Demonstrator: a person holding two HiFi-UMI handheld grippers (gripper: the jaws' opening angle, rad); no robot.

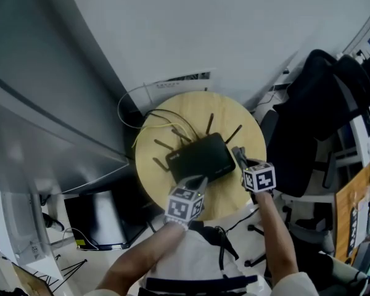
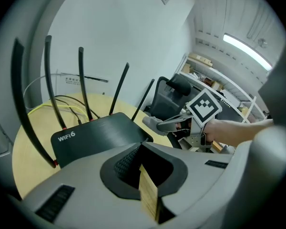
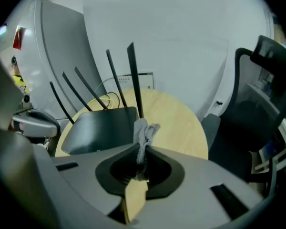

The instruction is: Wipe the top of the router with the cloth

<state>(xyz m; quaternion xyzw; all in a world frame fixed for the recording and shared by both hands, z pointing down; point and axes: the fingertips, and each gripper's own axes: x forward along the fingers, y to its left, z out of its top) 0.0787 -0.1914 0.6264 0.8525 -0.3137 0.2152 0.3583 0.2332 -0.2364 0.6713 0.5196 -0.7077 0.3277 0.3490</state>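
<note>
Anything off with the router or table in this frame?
Nothing stands out. The router sits flat on the round table, antennas up and unevenly splayed, cables looped loosely behind it. No spill or damage shows. The right hand-held gripper pinches the cloth.

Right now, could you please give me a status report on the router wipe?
Left hand-held gripper shut, empty, at near edge of router. Right hand-held gripper shut on cloth, at router's right edge. Antennas stand along far edge.

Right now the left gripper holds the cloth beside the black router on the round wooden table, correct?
No: the right gripper, not the left, holds the cloth, as the right gripper view shows. The rest stands: black router, round wooden table.
</note>
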